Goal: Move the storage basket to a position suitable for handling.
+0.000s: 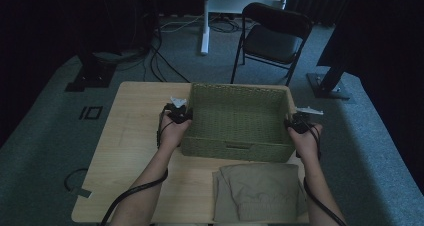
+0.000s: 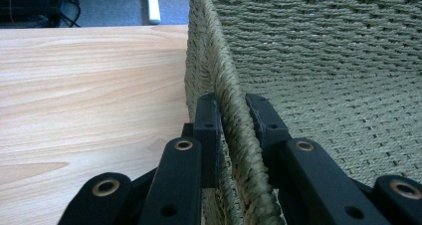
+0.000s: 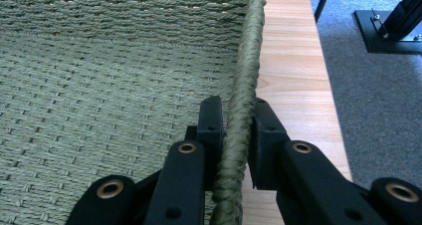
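Two grippers are pinching opposite side walls of one woven green basket [image 1: 235, 117], which is sitting on the wooden counter [image 1: 135, 136] toward its far right part. Nearest the person, a folded khaki garment [image 1: 257, 191] is lying on the counter, just in front of the basket's front wall and close to touching it. Above it the forearms are reaching in. The left gripper [image 2: 233, 116] is closing its black jaws on the basket's left rim, one jaw outside and one inside the wall. The right gripper [image 3: 238, 116] is doing the same on the right rim, with the braided edge squeezed between its pads. The basket is looking empty inside. Beyond the counter, a black folding chair [image 1: 275, 38] is standing on the grey carpet, with cables and a white stand leg farther back.

Judging from these grips, the basket is being carried or slid as one piece, and several things are threatening that. The woven wall is soft, so it could be buckling or slipping out of the narrow pads if the hands are pulling apart or moving at uneven speed. The right wall is standing close to the counter's right edge, so a drift that way could be tipping the basket off. Dragging it toward the person could be catching and rumpling the garment.
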